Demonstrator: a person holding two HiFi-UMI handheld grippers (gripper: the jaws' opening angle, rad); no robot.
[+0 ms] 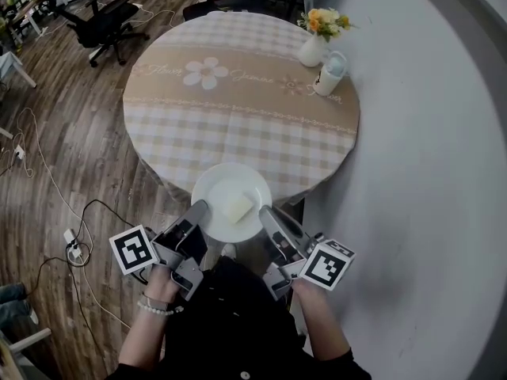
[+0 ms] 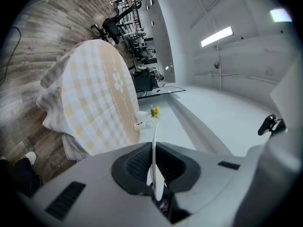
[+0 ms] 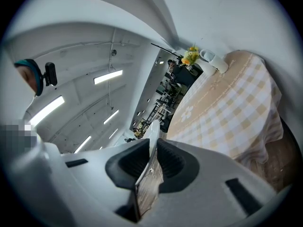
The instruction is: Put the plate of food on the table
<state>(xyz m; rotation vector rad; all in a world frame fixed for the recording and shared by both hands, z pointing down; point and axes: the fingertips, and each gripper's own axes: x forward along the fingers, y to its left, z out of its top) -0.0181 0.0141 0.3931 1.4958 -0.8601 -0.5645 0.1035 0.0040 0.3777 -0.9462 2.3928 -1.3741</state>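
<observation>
Plate [image 1: 222, 188] | clamped by left gripper [image 1: 200, 209], right gripper [image 1: 266, 213] | near table [image 1: 238, 109] edge

The plate [image 1: 224, 188] covers the desk's [image 1: 238, 117] near edge, and its side rims are hidden under the jaws of the left hand-held gripper [image 1: 198, 210] and the right hand-held gripper [image 1: 266, 213]. The pale food [image 1: 239, 207] is too small to identify, and both gripper views catch the plate only edge-on, so the food is hidden there. The person's forearms [image 1: 146, 335] run off the head view's bottom edge, and the vase [image 2: 154, 111] at the desk's far edge is a mere speck in the left gripper view.
</observation>
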